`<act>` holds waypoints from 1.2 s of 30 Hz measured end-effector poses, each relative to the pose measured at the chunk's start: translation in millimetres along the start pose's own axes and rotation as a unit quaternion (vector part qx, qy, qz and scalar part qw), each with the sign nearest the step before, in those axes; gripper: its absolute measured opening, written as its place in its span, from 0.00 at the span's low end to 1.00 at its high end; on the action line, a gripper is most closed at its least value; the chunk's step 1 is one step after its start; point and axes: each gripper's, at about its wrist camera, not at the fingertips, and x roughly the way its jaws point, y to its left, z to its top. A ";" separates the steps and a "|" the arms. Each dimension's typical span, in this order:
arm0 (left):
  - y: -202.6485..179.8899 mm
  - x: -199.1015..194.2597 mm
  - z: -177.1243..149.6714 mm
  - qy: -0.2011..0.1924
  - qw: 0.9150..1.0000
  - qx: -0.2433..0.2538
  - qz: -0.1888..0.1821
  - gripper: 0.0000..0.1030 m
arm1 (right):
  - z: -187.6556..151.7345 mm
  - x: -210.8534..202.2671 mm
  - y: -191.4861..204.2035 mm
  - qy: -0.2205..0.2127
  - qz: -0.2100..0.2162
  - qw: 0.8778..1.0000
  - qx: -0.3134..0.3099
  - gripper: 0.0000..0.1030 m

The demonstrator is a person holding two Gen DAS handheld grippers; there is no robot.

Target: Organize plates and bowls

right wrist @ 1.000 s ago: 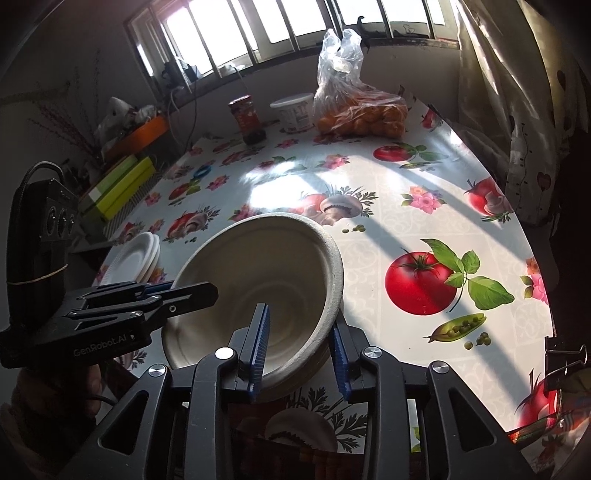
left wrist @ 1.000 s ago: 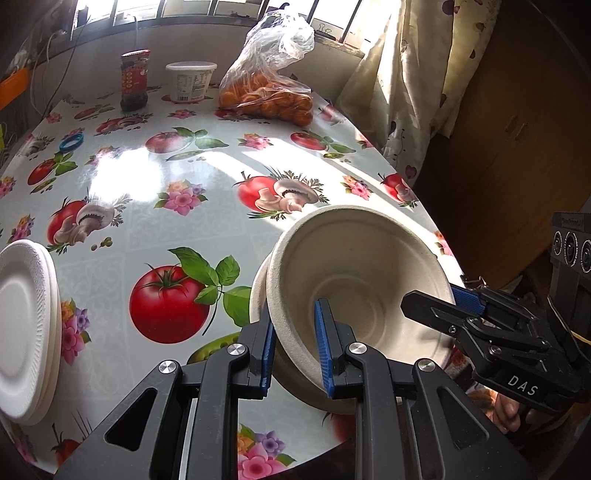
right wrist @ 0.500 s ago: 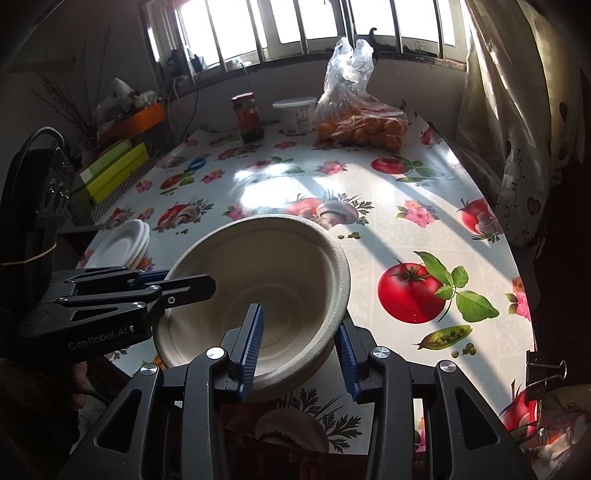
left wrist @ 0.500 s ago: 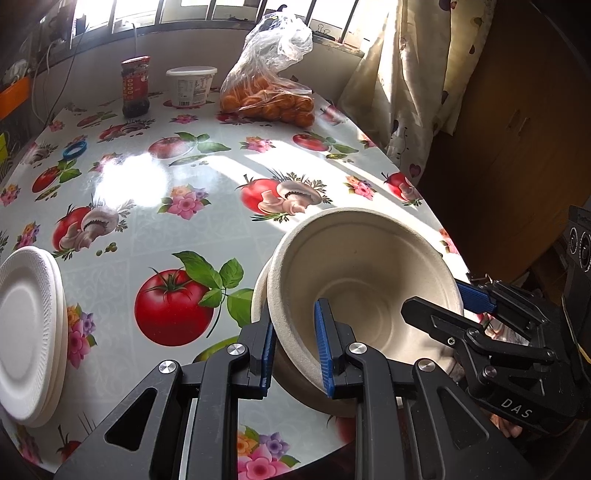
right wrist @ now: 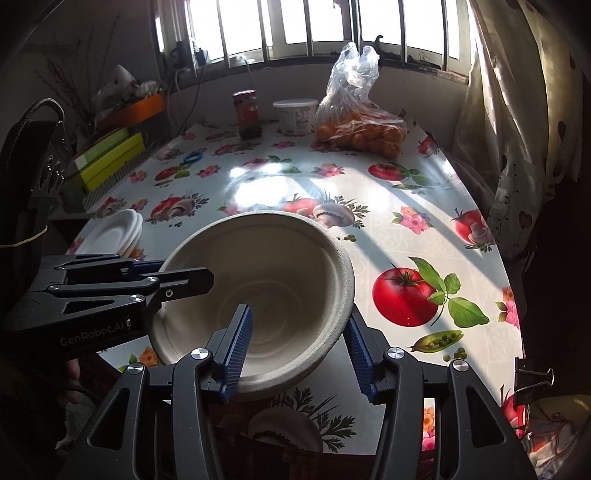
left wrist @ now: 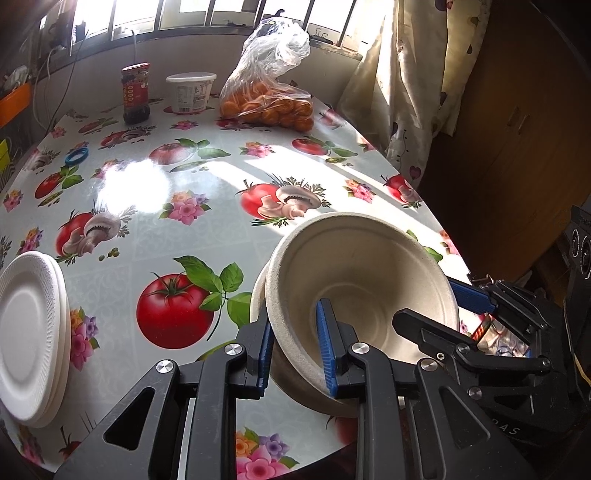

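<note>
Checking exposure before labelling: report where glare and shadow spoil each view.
Left wrist: sun glare whites out the tablecloth centre-left; right side dark. Right wrist: window overexposed, glare patch mid-table, corners black; bowl stays readable in both.

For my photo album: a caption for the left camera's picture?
Left gripper pinching the rim of stacked bowls above a tomato-print tablecloth.

A beige moulded-fibre bowl (left wrist: 364, 291), nested in a second one, is clamped at its near rim by the left gripper (left wrist: 295, 349), one blue pad inside and one outside. The far rim is bracketed by the black right gripper (left wrist: 436, 306). A stack of white foam plates (left wrist: 29, 332) is seen at the left edge of the vegetable-printed glossy tablecloth (left wrist: 155, 229).
</note>
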 end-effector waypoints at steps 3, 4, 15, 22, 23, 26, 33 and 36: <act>-0.2 -0.1 0.1 0.000 1.000 0.001 0.002 0.28 | -0.7 0.7 0.4 -0.001 -0.007 1.000 -0.001 0.51; 0.2 -0.3 0.3 0.000 1.000 0.000 0.002 0.28 | -0.9 0.8 0.3 -0.001 -0.006 1.000 0.000 0.52; -5.9 -1.7 -1.7 -0.010 0.999 0.022 0.021 0.44 | -2.6 1.9 -5.0 0.001 -0.008 1.000 0.011 0.60; -9.2 -4.4 -1.6 -0.017 0.999 0.033 0.035 0.48 | -4.7 2.5 -6.7 0.001 -0.005 1.000 0.019 0.61; -10.7 -5.0 -1.6 -0.020 0.998 0.038 0.037 0.48 | -4.9 2.4 -7.1 0.002 -0.004 1.000 0.021 0.61; -11.8 -5.8 -0.9 -0.021 0.998 0.041 0.035 0.48 | -5.4 2.1 -8.0 0.001 -0.002 1.000 0.023 0.61; -15.4 -6.5 -2.7 -0.032 0.995 0.058 0.069 0.48 | -6.3 1.1 -9.8 0.000 0.002 1.000 0.030 0.61; -19.0 -7.1 -4.4 -0.038 0.993 0.076 0.084 0.49 | -6.4 1.4 -11.0 -0.001 0.003 0.999 0.033 0.61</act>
